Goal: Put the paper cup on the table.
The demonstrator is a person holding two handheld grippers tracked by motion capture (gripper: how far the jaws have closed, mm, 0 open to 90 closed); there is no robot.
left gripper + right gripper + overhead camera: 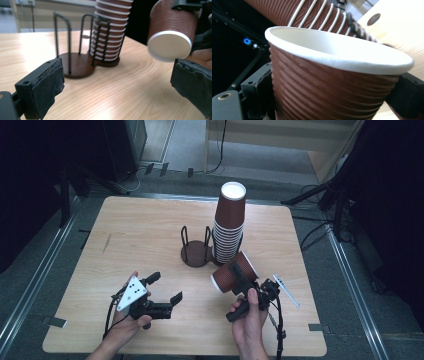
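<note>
A single brown ribbed paper cup [233,273] lies tilted on its side above the table, with my right gripper [241,280] shut on it. In the right gripper view the cup [329,82] sits between both jaws, its white rim up. A tall stack of upside-down brown cups [230,220] stands in the right ring of a dark wire cup holder [195,254]; the left ring is empty. My left gripper [165,287] is held open over the table's front left, with nothing between its jaws. The left gripper view has the held cup's white base [170,46] facing it.
A thin white strip [286,291] lies on the wooden table [135,235] right of my right hand. Dark stands and cables surround the table on the floor. Bare wood stretches along the left and far sides.
</note>
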